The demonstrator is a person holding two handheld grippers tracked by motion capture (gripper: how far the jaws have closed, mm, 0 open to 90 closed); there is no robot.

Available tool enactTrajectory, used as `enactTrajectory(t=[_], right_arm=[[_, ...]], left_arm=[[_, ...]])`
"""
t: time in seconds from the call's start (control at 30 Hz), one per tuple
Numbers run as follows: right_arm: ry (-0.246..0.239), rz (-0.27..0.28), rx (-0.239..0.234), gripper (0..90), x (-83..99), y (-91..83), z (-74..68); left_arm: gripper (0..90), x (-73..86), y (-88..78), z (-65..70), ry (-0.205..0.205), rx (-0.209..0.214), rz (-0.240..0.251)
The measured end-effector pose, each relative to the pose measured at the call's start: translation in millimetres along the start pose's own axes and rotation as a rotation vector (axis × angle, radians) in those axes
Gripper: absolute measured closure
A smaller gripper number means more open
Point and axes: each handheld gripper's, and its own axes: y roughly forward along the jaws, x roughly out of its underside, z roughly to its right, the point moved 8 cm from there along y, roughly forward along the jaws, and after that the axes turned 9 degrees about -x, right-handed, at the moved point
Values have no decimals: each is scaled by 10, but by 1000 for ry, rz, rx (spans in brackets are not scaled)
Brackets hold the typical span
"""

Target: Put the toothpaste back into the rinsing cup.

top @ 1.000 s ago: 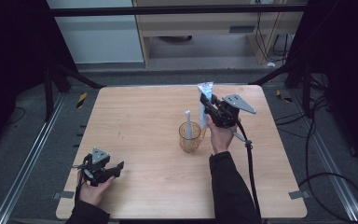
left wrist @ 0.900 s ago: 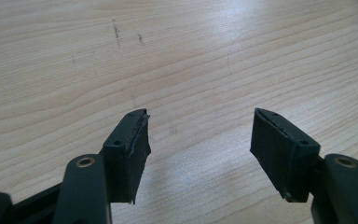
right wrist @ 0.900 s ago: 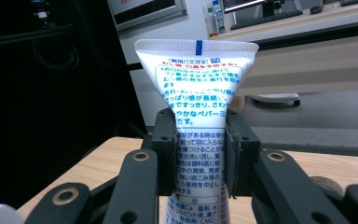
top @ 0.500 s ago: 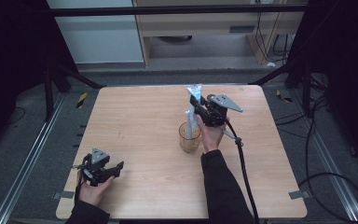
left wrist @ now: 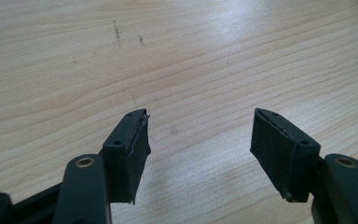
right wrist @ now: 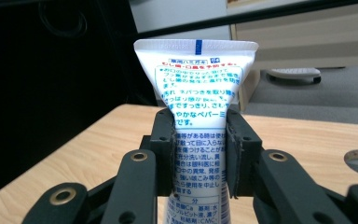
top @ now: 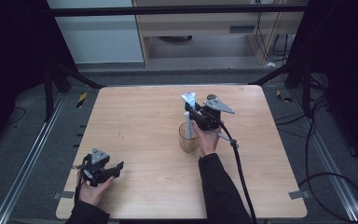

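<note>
My right gripper [top: 192,111] is shut on a white toothpaste tube [top: 189,99] and holds it upright, crimped end up, just above a clear plastic cup [top: 188,141] near the table's middle. In the right gripper view both pads press on the tube [right wrist: 196,93] around its printed middle, and its lower end is cut off by the frame. A thin white stick-like item [top: 187,122] stands in the cup. My left gripper [top: 116,167] rests at the front left of the table, far from the cup. Its jaws are open over bare wood [left wrist: 200,114].
The wooden table [top: 140,121] has bare wood left of the cup and between the two hands. A black cable [top: 237,163] trails from the right gripper toward the front edge. Dark metal frames and a shelf unit stand beyond the far edge.
The right gripper has carried the tube left and down, from beside the cup's right to just above it. The left gripper has stayed put.
</note>
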Motion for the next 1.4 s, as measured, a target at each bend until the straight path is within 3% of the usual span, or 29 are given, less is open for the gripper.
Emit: enactTrajectory(t=[0.43,0.47,0.73,0.93,1.13,1.33,1.4], right_arm=[[-5,-81,-13,671,126,-103,2],[-13,-107,-16,668,155,-131,-5],[-35,-154,-11,668,231,-225,-31],[-88,-254,2,656,335,-303,-55],[-103,-287,4,639,384,-339,-73],[-123,-331,11,567,469,-404,-64],[-140,-327,11,490,444,-457,-92]], left_arm=[[362,3,4,4,2,-1,-3],[362,3,6,4,2,-1,-4],[362,3,6,9,4,-3,-4],[362,2,4,11,4,-3,-3],[362,0,0,11,3,-4,0],[362,1,2,13,4,-4,-3],[362,1,2,14,5,-4,-3]])
